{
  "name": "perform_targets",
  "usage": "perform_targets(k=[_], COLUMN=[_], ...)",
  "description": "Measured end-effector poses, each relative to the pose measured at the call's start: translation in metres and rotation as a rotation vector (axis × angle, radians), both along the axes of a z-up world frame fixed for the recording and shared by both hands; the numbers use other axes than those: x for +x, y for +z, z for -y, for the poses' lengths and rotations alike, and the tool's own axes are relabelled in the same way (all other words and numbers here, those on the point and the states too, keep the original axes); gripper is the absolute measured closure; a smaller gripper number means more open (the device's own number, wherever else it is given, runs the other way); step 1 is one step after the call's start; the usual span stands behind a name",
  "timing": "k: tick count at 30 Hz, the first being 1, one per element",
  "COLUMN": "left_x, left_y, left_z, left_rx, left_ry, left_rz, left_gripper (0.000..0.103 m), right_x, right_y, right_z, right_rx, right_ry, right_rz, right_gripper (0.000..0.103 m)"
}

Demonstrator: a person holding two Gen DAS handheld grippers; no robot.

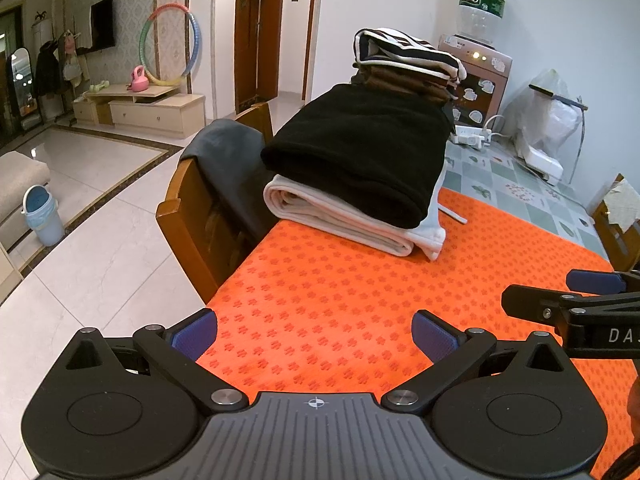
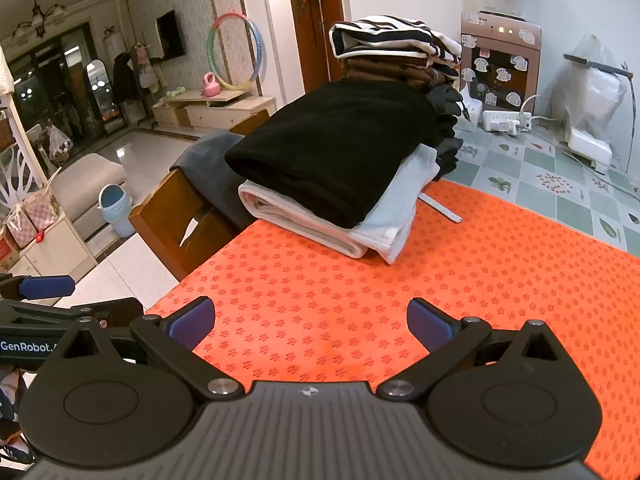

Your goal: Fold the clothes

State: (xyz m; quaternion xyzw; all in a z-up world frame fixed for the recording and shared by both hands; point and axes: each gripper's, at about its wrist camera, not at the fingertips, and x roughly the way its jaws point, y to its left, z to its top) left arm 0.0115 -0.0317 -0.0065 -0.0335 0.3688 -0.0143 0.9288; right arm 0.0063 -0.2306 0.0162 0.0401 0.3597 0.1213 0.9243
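Both the left gripper (image 1: 314, 334) and the right gripper (image 2: 311, 322) hover with jaws wide apart and empty above the orange cloth (image 1: 360, 300), the folded black garment (image 1: 360, 152) lying on a white one (image 1: 340, 216) at the cloth's far edge. That stack overhangs toward the wooden chair (image 1: 188, 232), so I reckon a careless nudge could tip it floorward. I can read "GenRobot" on the left tool in the right view, "DA" on the right tool, and what looks like "C'estbon" on the water bottle (image 1: 482, 0) beyond.

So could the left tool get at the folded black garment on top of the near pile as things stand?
Probably yes: the left tool is open and empty, and only bare orange cloth lies between it and the black garment, which sits uncovered on the white one.
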Motion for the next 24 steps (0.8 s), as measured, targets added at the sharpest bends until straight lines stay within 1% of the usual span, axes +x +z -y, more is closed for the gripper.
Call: perform_targets(k=[9,14,18,24], left_x=[0.012,0.019,0.025,0.037], left_y=[-0.002,-0.001,-0.003,-0.009], left_z=[0.004,-0.002,-0.015,-0.045], left_rx=[0.002,0.006,0.022,0.052], left_ry=[0.019,0.04,0.055,0.056], left_rz=[-0.009,-0.016,-0.023,-0.011], left_gripper=[0.0,0.0,0.0,0.0], right_x=[0.014,0.027,0.042,0.074], right_y=[-0.002,-0.003,-0.003,-0.013], right_z=[0.002,-0.004,-0.018,-0.059], right_rx=[-0.005,-0.002,-0.002,-0.017], right_ry=[0.027,0.057,0.104,0.176], right_rz=[-0.001,-0.002,0.005,0.017], right_gripper=[0.0,0.0,0.0,0.0])
